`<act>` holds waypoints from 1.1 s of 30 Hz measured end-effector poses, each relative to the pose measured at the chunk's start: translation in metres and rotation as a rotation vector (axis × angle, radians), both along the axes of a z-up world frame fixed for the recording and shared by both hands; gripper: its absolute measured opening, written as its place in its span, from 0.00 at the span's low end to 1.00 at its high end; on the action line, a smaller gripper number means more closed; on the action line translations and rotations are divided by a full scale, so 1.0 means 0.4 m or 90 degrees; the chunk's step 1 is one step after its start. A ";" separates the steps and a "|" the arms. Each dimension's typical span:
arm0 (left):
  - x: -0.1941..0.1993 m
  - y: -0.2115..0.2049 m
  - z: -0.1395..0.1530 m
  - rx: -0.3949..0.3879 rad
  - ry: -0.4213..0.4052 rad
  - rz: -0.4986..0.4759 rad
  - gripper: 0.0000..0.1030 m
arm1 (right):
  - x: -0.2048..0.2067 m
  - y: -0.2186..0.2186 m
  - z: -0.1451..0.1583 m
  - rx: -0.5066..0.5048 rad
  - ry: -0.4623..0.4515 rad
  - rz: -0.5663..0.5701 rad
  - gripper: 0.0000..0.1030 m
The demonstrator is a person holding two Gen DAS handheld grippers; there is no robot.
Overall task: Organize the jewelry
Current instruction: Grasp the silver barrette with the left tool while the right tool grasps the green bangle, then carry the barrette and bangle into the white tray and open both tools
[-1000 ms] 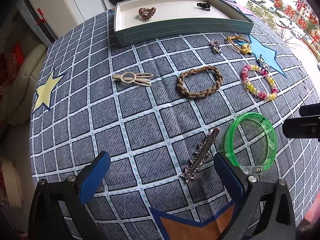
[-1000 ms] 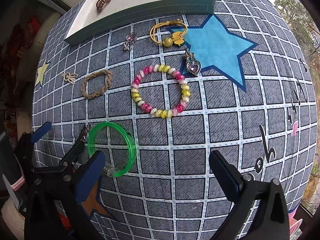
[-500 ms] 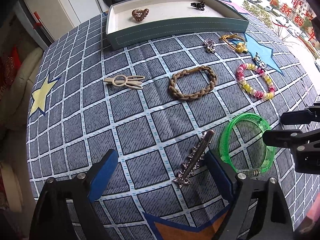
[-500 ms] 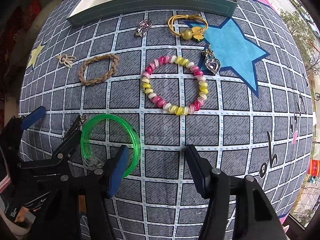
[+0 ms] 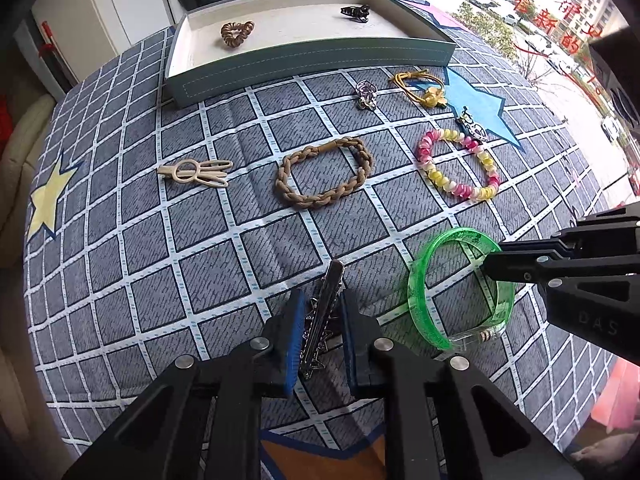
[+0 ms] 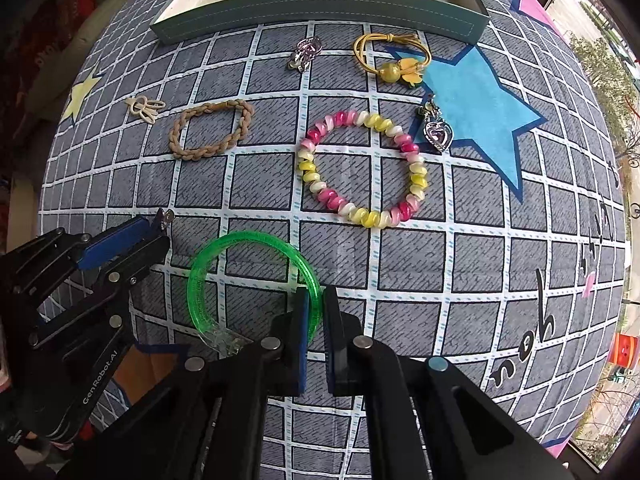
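Note:
My left gripper [image 5: 320, 312] is shut on a silver spiked hair clip [image 5: 326, 308] that lies on the checked cloth. My right gripper [image 6: 318, 304] is shut on the right rim of a green plastic bangle [image 6: 212, 256], which also shows in the left wrist view [image 5: 424, 264]. On the cloth lie a braided tan band [image 5: 324, 172], a pink and yellow bead bracelet [image 6: 360, 168], a cream clip [image 5: 196, 170], a yellow hair tie [image 6: 392, 60], a heart pendant [image 6: 438, 134] and a small silver charm [image 6: 304, 52].
A shallow teal tray [image 5: 312, 64] stands at the far side and holds a brown coil tie [image 5: 236, 32] and a black clip [image 5: 354, 12]. A window runs along the right. A sofa edge [image 5: 16, 152] lies at the left.
Both grippers have moved forward and down and closed: the left onto the silver hair clip, the right onto the green bangle's rim.

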State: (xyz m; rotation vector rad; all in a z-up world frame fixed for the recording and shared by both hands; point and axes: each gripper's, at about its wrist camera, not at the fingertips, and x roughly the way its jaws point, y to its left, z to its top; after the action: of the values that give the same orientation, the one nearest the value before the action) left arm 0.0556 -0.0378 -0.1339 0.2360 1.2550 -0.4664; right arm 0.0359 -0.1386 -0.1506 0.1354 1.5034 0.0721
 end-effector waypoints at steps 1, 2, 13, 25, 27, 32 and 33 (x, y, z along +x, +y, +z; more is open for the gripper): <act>0.005 0.007 0.001 -0.014 0.012 0.013 0.29 | -0.002 -0.006 0.000 0.003 -0.001 -0.001 0.07; 0.005 0.022 0.000 -0.027 0.021 0.026 0.29 | -0.005 -0.008 0.002 0.010 -0.003 -0.004 0.07; 0.011 0.088 0.049 -0.089 0.027 0.097 0.29 | 0.001 -0.124 0.057 0.079 -0.030 -0.046 0.07; 0.062 0.077 0.109 -0.118 0.004 0.114 0.29 | 0.049 -0.190 0.140 0.109 -0.067 -0.063 0.07; 0.078 0.073 0.126 -0.124 -0.003 0.116 0.29 | 0.067 -0.191 0.155 0.110 -0.077 -0.061 0.07; 0.137 0.058 0.169 -0.138 -0.028 0.124 0.29 | 0.127 -0.224 0.196 0.111 -0.102 -0.067 0.07; 0.151 0.055 0.177 -0.141 -0.033 0.127 0.29 | 0.142 -0.233 0.203 0.111 -0.108 -0.070 0.07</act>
State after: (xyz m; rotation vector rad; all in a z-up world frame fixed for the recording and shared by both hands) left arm 0.1159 -0.0156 -0.0632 -0.0641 1.1513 -0.4210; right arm 0.0925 -0.2320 -0.0694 0.3435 1.3174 0.1239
